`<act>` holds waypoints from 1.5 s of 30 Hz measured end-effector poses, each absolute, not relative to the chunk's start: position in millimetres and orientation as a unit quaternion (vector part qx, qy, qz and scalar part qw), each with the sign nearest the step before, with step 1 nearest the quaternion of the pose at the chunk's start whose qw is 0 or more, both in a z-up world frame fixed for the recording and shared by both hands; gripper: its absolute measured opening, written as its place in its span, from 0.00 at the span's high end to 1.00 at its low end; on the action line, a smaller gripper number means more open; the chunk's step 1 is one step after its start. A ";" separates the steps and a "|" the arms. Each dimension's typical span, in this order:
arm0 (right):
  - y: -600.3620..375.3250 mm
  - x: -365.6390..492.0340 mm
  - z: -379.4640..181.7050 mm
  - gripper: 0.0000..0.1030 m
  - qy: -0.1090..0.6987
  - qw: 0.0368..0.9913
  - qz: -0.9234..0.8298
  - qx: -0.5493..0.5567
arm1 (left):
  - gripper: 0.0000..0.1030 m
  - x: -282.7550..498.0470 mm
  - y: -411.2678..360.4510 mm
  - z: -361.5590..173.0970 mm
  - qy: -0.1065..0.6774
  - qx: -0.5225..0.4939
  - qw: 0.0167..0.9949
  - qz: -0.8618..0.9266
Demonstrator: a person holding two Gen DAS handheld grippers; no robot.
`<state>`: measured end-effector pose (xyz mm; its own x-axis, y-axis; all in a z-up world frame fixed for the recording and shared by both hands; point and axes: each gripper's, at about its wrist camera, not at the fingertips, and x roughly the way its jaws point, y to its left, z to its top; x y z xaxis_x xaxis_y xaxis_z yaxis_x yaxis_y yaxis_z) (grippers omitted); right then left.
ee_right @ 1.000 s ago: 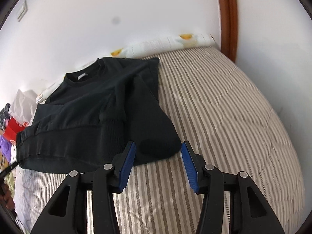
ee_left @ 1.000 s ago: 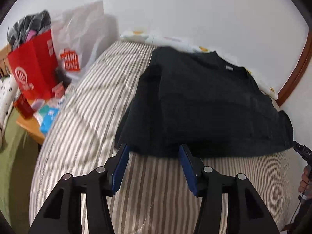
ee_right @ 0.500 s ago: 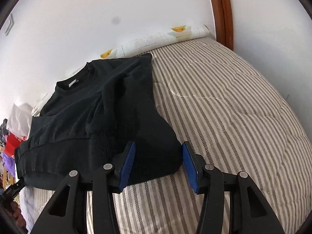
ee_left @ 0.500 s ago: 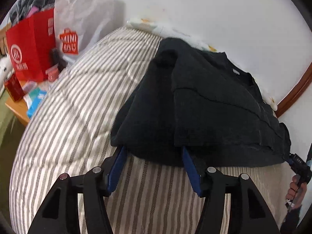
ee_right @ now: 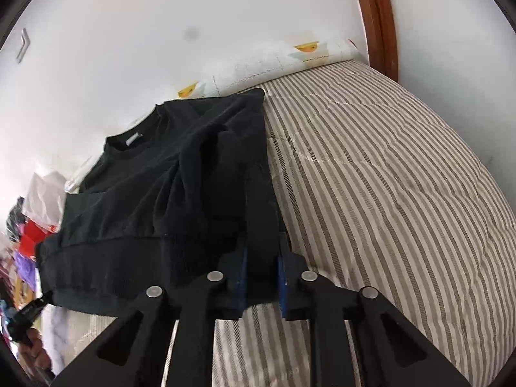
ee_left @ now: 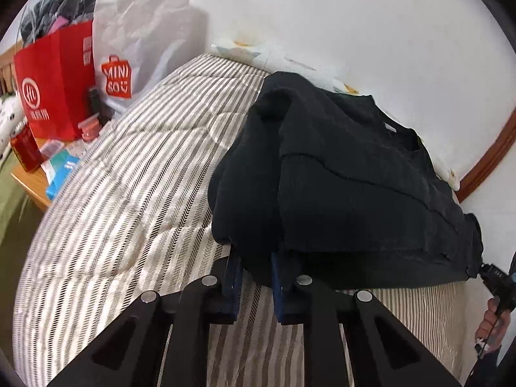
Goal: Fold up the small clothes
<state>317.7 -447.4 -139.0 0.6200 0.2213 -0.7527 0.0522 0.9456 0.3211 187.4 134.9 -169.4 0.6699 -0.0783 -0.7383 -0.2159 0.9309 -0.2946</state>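
My left gripper [ee_left: 254, 272] and right gripper [ee_right: 262, 274] each have jaws pinching the near hem corners of the black sweatshirt [ee_left: 348, 174], spread toward twelve o'clock on the striped bed [ee_left: 135, 174], and uneven lifting could spill its folded-in sleeves loose.

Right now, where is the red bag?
In the left wrist view the red bag stands at the far left, beside the striped bed on a wooden table, with the white bag to its right.
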 end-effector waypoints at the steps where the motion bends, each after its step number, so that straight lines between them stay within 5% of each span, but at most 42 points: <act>1: -448.6 313.6 -136.5 0.87 0.431 0.887 0.050 0.159 | 0.86 182.0 133.1 -165.1 0.397 -0.175 0.900 0.038; 21: -463.1 190.7 -119.2 0.88 0.439 0.887 0.052 0.132 | 0.86 74.6 116.3 -160.1 0.398 -0.137 0.907 0.013; 29: -456.7 164.8 -98.0 0.81 0.423 0.902 -0.011 0.091 | 0.83 54.5 111.2 -151.8 0.379 -0.104 0.918 0.049; 32: -445.9 154.6 -78.2 0.69 0.396 0.916 0.000 0.064 | 0.73 42.7 115.9 -142.4 0.359 -0.105 0.926 0.059; 34: -437.8 151.4 -71.1 0.58 0.387 0.920 0.015 0.052 | 0.49 38.0 118.8 -138.6 0.351 -0.121 0.927 0.048; 45: -399.7 181.8 -105.9 0.65 0.429 0.901 0.040 0.046 | 0.48 68.7 110.3 -149.4 0.357 -0.158 0.920 -0.024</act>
